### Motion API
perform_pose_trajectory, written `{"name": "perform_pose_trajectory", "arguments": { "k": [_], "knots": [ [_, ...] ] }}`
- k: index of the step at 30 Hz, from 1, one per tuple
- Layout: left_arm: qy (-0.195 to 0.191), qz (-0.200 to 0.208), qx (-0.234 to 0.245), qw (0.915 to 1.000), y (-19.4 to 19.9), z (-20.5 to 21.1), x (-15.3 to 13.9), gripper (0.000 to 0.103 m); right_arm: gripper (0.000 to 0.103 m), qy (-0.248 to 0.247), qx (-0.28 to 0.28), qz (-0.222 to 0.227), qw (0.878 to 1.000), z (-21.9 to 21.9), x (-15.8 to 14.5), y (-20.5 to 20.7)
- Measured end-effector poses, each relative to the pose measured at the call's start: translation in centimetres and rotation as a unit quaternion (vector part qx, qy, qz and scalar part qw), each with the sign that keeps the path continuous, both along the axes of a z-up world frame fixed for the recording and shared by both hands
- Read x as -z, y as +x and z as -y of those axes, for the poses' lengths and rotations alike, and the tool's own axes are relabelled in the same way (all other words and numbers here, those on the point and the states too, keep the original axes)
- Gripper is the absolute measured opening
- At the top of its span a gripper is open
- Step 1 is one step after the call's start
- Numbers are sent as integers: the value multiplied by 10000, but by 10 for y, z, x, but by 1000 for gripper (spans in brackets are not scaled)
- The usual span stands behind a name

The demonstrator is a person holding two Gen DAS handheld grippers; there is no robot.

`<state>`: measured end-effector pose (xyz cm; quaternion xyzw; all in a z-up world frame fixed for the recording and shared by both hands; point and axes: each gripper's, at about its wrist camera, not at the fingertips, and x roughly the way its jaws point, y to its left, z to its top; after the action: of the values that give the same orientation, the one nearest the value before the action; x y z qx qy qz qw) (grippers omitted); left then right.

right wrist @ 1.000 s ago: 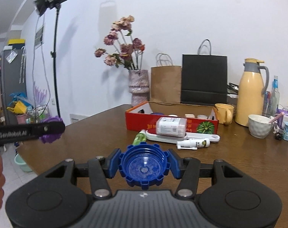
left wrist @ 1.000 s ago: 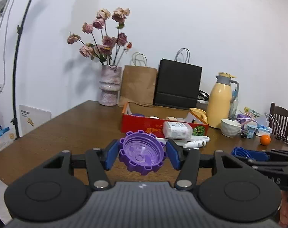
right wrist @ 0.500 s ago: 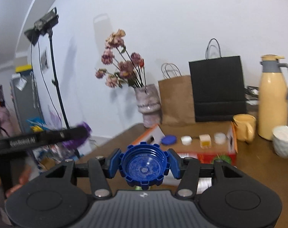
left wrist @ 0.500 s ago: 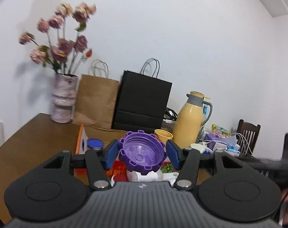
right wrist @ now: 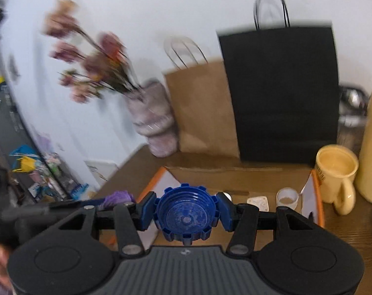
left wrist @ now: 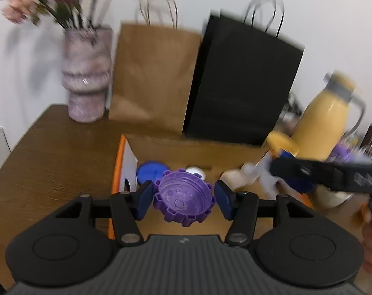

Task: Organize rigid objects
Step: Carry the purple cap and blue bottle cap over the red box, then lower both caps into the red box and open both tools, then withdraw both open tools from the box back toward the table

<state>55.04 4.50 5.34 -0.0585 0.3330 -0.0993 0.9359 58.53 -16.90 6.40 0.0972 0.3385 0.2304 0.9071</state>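
Caps [left wrist: 184, 198] | box [right wrist: 237, 172] holds lids | both tongs [right wrist: 186, 212] clamp caps

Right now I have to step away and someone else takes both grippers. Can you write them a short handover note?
Left gripper: shut on the purple cap, held above the cardboard box.
Right gripper: shut on the blue cap, also over the box.
Already in the box: a blue lid, a white lid and a few small pieces.
Done: both caps picked up and brought to the box.
Left: lower each cap into the box and release; what else remains on the table is out of view.
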Motion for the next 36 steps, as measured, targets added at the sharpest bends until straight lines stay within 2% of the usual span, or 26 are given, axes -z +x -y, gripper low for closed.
{"name": "perform_pose_trajectory", "arguments": {
  "k": [3, 5, 8, 9, 11, 14, 16, 17, 18, 21, 25, 28, 33, 36],
  "knots": [
    [516, -218, 80, 9984, 24, 8, 30, 56, 52, -46, -5, -481, 9988, -16, 37, 39],
    [670, -333, 13, 9972, 37, 4, 46, 56, 52, -36, 27, -781, 9969, -28, 59, 62],
    [672, -302, -229, 9970, 49, -3, 58, 57, 52, -116, 33, -933, 9956, -46, 81, 85],
    [638, -311, -184, 9973, 53, -4, 61, 62, 52, -186, 28, -983, 9950, -53, 88, 93],
    [721, -282, -25, 9970, 56, -1, 65, 64, 52, -213, -5, -1123, 9934, -62, 97, 101],
    [848, -123, 57, 9963, 50, 3, 63, 73, 53, -32, -25, -1335, 9910, -67, 106, 112],
    [835, -103, 41, 9964, 46, 2, 59, 73, 58, 187, 30, -1473, 9889, -63, 106, 113],
    [804, -100, 12, 9967, 42, 0, 55, 74, 66, 272, 58, -1515, 9881, -60, 102, 111],
    [774, -98, 2, 9969, 39, -1, 51, 75, 73, 292, 79, -1498, 9883, -56, 96, 107],
    [789, -37, -57, 9969, 22, -7, 36, 81, 74, 155, 168, -1107, 9936, -45, 68, 88],
    [921, 28, -195, 9956, -13, -14, 12, 81, 78, 18, 180, -686, 9975, -16, 25, 45],
    [739, 285, -340, 9963, -53, -23, -13, 85, 79, -269, 271, -358, 9986, 6, 3, 8],
    [854, 779, -269, 9929, -118, -21, -36, 92, 80, -374, 324, -72, 9988, 35, -14, -57],
    [734, 1010, -198, 9920, -158, -17, -39, 93, 84, -224, 229, 84, 9995, 45, -17, -97]
  ]
}}
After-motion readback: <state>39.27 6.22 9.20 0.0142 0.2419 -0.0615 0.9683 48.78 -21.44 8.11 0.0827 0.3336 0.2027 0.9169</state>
